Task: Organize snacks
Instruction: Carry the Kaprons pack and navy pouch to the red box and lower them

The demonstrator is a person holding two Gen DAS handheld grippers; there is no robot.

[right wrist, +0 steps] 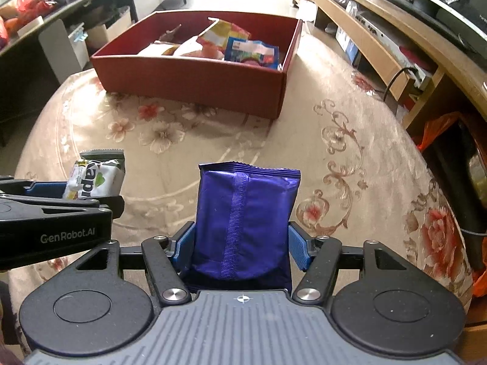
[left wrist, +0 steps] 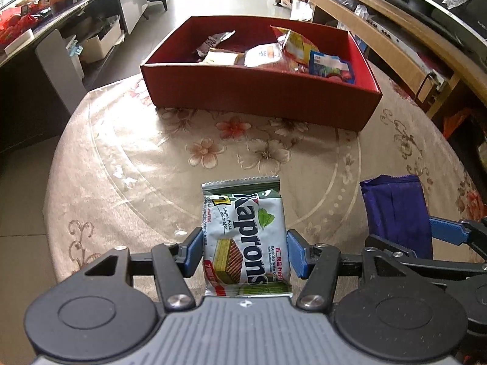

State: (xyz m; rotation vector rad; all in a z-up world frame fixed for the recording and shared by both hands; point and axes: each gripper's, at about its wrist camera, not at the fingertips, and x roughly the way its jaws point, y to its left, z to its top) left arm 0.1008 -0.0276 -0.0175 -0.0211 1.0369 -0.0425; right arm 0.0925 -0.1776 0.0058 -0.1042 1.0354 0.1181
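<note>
My left gripper is shut on a white and green Kaprons wafer packet, held above the table's near edge; the packet also shows in the right wrist view. My right gripper is shut on a purple foil snack packet, seam side up, just right of the left one; it also shows in the left wrist view. A red open box stands at the far side of the table and holds several snack packets.
The round table carries a beige floral cloth. A wooden TV bench runs along the right, a dark shelf with boxes along the left. An orange bag sits at the right table edge.
</note>
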